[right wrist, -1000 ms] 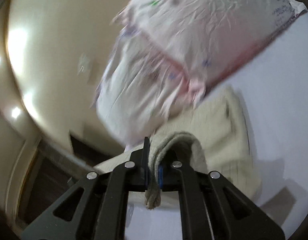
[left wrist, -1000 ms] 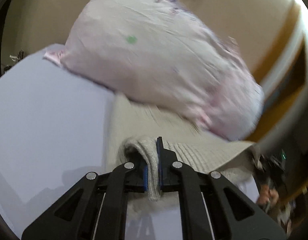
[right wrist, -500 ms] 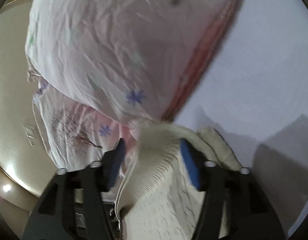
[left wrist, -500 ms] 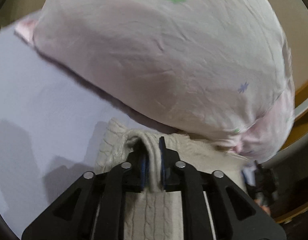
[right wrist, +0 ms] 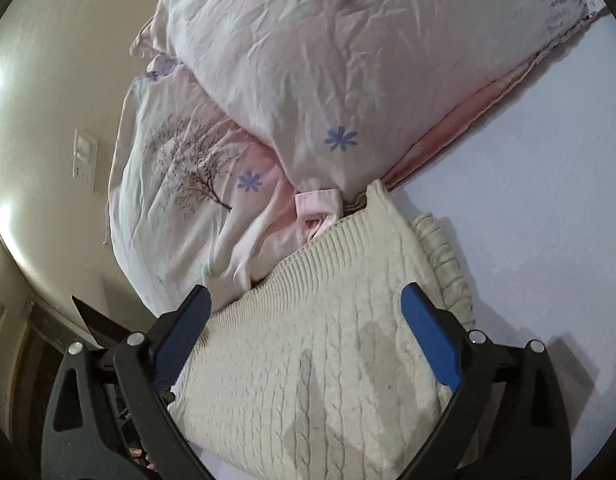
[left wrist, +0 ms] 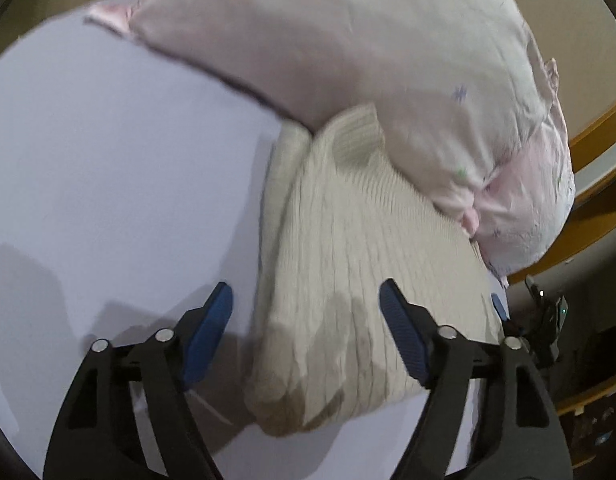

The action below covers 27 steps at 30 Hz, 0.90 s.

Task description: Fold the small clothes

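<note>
A cream cable-knit sweater (left wrist: 348, 264) lies folded on the pale lavender bed sheet (left wrist: 107, 180), its far edge against a pillow. It also shows in the right wrist view (right wrist: 320, 360). My left gripper (left wrist: 305, 320) is open and empty, its blue pads spread above the sweater's near part. My right gripper (right wrist: 303, 320) is open and empty, its jaws spread wide over the sweater.
A large pink-white pillow with small flower prints (left wrist: 348, 60) lies behind the sweater and overlaps its far edge. The right wrist view shows two pillows, one stacked over one with a tree print (right wrist: 187, 176). A beige wall with a switch plate (right wrist: 85, 156) stands beyond.
Both grippers have opened and let go of the sweater's folded edge. The sweater now lies flat on the sheet. Both grippers have drawn back a little.
</note>
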Each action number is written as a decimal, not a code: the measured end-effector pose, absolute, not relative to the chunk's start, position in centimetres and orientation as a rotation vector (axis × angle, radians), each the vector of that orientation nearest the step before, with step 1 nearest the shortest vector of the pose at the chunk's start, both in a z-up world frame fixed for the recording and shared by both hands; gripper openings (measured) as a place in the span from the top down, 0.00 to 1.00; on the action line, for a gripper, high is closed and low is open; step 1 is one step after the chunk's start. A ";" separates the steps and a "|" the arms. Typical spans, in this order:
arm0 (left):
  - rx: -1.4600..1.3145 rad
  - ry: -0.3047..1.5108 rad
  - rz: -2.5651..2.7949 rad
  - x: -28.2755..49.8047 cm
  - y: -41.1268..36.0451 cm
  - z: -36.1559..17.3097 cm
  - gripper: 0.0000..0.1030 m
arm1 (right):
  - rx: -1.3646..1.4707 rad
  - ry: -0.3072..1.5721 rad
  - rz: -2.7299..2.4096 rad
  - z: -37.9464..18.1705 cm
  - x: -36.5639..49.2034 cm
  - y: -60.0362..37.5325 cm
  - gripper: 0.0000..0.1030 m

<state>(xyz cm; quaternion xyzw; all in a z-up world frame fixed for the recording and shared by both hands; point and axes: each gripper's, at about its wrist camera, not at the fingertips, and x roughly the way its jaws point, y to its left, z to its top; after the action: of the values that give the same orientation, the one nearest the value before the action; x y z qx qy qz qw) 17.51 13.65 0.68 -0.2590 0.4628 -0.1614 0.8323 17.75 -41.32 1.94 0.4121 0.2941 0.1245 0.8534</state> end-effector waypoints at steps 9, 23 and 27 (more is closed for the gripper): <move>-0.911 0.996 -0.351 17.8 14.1 -1.4 0.82 | 0.869 0.625 0.375 3.6 16.7 -40.2 0.05; -0.385 0.879 -0.952 18.0 -20.7 8.9 0.85 | 0.787 0.558 0.170 5.7 12.5 -45.1 0.05; -0.328 0.993 -1.040 17.9 -24.9 6.7 0.85 | 0.776 0.615 0.150 5.6 12.9 -46.6 0.05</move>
<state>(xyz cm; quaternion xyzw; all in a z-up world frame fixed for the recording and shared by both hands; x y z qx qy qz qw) 17.89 -24.91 6.69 -0.1493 0.4528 -0.4743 0.7401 12.90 -46.64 5.61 0.3719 0.2950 0.0719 0.8772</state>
